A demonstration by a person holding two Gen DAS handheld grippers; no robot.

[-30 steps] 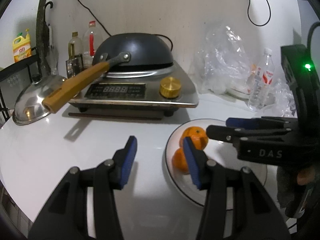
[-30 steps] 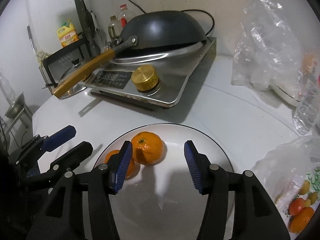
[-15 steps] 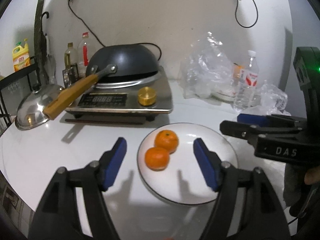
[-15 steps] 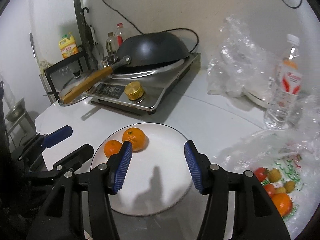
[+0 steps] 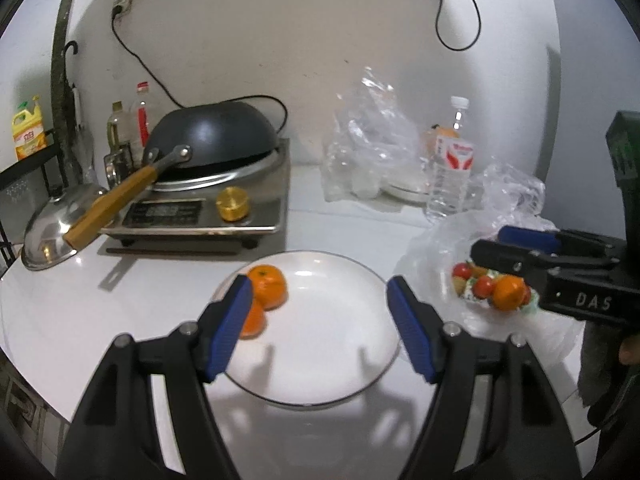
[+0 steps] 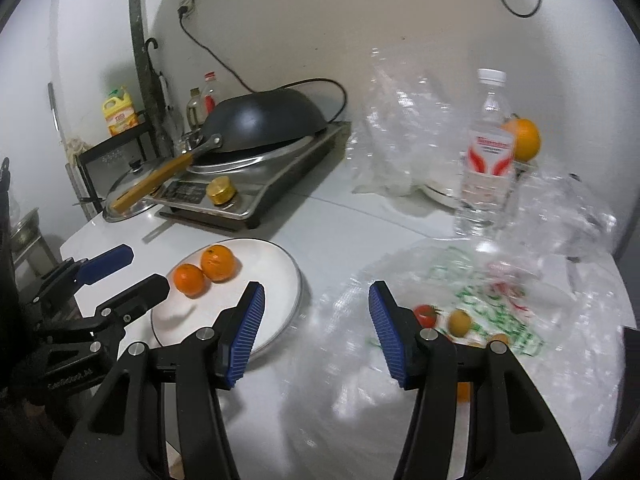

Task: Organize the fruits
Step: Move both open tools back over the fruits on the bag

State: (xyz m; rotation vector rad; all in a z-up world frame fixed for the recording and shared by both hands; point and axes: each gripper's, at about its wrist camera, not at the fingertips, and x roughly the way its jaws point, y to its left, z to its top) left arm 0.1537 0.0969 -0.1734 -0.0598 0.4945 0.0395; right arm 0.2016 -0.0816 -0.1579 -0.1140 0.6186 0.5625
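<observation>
On the white plate (image 5: pixel 332 360) sit two oranges (image 5: pixel 269 286).

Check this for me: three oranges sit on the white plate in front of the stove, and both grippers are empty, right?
Not quite. Two oranges sit on the plate, as the right wrist view shows. It is in front of the stove, and the left gripper and right gripper are empty.

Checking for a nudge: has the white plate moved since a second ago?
Cannot tell: both cameras moved; the white plate lies alike before the cooker.
</observation>
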